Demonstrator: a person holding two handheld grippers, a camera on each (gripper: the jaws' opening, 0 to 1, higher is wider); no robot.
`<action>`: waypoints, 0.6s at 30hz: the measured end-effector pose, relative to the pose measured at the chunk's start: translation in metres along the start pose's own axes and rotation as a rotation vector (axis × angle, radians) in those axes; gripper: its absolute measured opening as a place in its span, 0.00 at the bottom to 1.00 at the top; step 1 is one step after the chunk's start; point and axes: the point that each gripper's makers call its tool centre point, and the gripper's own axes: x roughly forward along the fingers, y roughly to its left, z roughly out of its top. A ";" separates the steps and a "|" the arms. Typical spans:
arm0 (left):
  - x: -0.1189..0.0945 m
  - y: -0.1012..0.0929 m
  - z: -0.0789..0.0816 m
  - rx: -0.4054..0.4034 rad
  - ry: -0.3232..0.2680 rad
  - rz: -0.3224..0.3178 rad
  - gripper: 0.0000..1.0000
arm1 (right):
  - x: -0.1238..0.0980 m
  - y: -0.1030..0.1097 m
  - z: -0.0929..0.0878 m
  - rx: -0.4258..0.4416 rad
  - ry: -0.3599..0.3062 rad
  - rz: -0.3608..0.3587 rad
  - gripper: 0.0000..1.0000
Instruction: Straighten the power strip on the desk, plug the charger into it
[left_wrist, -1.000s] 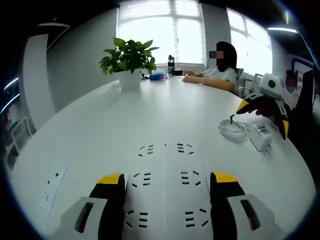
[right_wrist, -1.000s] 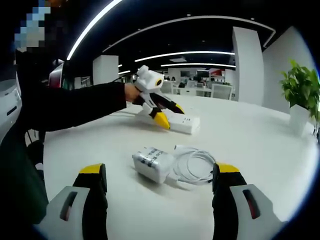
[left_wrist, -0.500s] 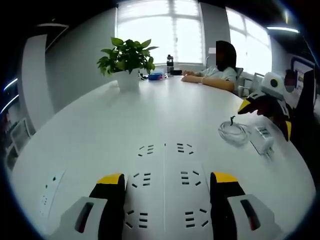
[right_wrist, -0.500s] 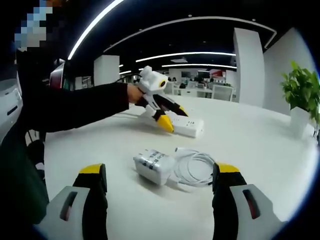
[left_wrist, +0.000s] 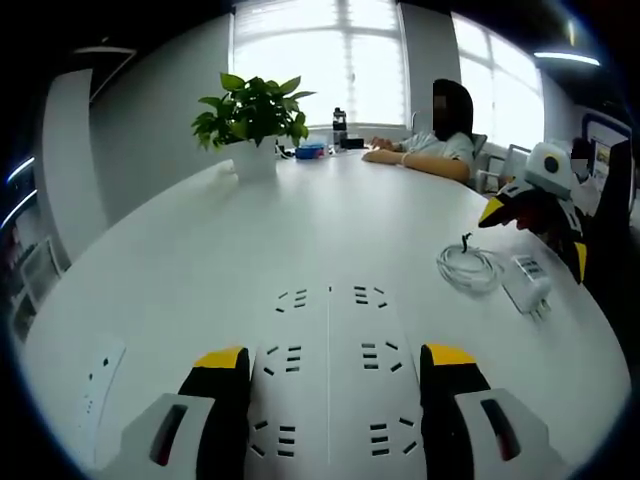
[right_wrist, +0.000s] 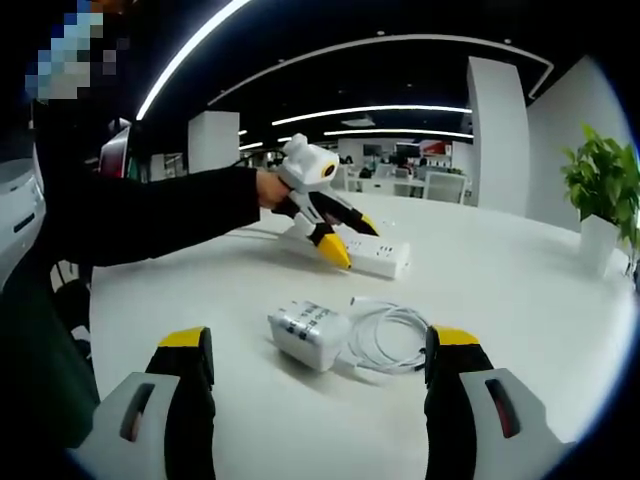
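You have nothing legible in front of you in either view. Ahead of your right gripper's jaws, the charger (right_wrist: 307, 335) carries a dark printed label on its upper face, but the print is too small to read. Between your left gripper's jaws, the power strip (left_wrist: 330, 370) shows only socket slots, with no readable marking or brand.

Near end of the power strip lost from view

In the left gripper view the power strip (left_wrist: 330, 370) runs off the bottom edge between the jaws; in the right gripper view the left hand-held gripper (right_wrist: 340, 243) covers its near end, sockets too small to read.
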 end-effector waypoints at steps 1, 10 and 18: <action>0.000 0.000 0.000 0.000 0.000 0.001 0.69 | 0.000 0.000 0.000 0.001 0.000 -0.001 0.86; -0.001 0.000 0.000 -0.002 -0.015 0.000 0.70 | -0.003 -0.004 -0.001 -0.014 0.009 -0.004 0.86; -0.004 -0.001 -0.005 0.049 -0.016 0.022 0.75 | -0.015 -0.006 0.001 -0.095 0.016 0.055 0.87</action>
